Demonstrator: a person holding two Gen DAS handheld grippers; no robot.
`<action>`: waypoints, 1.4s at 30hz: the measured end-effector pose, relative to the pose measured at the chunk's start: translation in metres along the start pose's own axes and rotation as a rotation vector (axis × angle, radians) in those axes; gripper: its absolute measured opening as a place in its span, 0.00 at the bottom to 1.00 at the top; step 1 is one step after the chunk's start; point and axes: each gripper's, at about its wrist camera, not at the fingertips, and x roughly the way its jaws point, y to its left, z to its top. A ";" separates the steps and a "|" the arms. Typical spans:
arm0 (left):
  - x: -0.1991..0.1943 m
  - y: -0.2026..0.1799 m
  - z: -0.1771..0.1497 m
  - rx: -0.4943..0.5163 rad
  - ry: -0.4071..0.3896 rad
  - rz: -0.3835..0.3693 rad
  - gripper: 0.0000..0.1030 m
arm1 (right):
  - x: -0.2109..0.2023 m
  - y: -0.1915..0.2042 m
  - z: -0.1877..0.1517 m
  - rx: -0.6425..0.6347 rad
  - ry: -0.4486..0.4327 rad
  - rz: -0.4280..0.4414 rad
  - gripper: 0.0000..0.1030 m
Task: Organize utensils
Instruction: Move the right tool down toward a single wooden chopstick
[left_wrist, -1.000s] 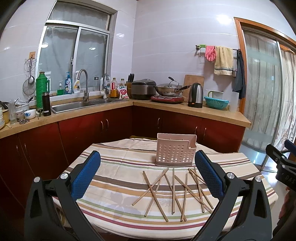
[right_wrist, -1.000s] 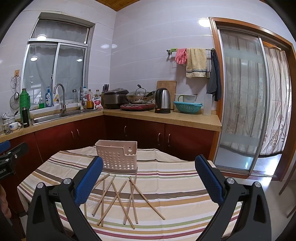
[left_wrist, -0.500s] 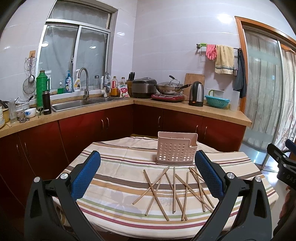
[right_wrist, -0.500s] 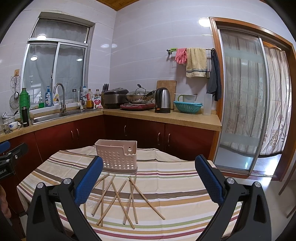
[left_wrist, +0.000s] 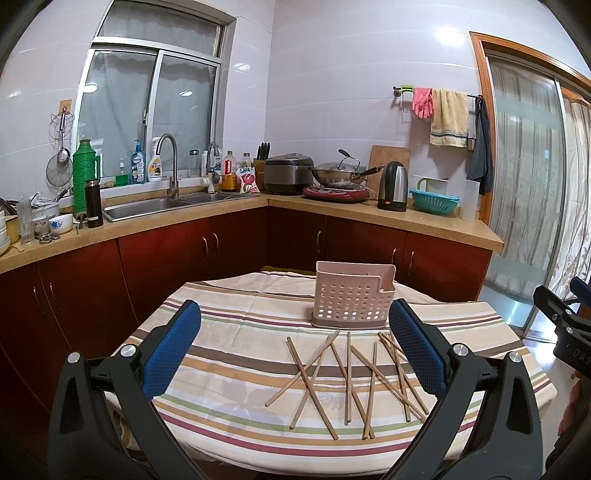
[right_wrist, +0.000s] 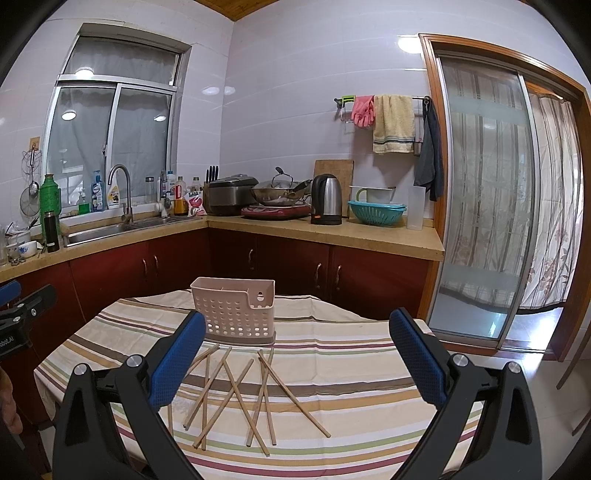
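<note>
Several wooden chopsticks (left_wrist: 347, 376) lie scattered and crossed on the striped tablecloth (left_wrist: 229, 354), also shown in the right wrist view (right_wrist: 236, 391). A pink perforated utensil holder (left_wrist: 352, 295) stands upright just behind them and shows in the right wrist view too (right_wrist: 236, 308). My left gripper (left_wrist: 295, 343) is open and empty, held above the near table edge before the chopsticks. My right gripper (right_wrist: 297, 354) is open and empty, also short of the chopsticks. Each gripper shows at the other view's edge.
Red kitchen cabinets with a countertop (left_wrist: 369, 218) run behind the table, carrying a sink (left_wrist: 155, 206), rice cooker, wok and kettle (left_wrist: 393, 186). A sliding glass door (right_wrist: 480, 206) is to the right. The table's near edge drops off below the grippers.
Both views are nearly the same; the left wrist camera has shifted very slightly, with the holder and chopsticks sitting a touch lower in view. Nothing was grasped or moved.
</note>
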 end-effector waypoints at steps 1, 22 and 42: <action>0.000 0.001 0.000 0.000 0.000 0.000 0.96 | 0.000 0.001 0.001 0.000 0.001 0.000 0.94; 0.001 -0.002 0.002 0.002 -0.001 -0.002 0.96 | 0.002 0.003 -0.002 -0.003 -0.005 0.001 0.94; 0.090 0.006 -0.080 0.086 0.223 -0.010 0.96 | 0.076 -0.012 -0.085 -0.008 0.144 0.018 0.94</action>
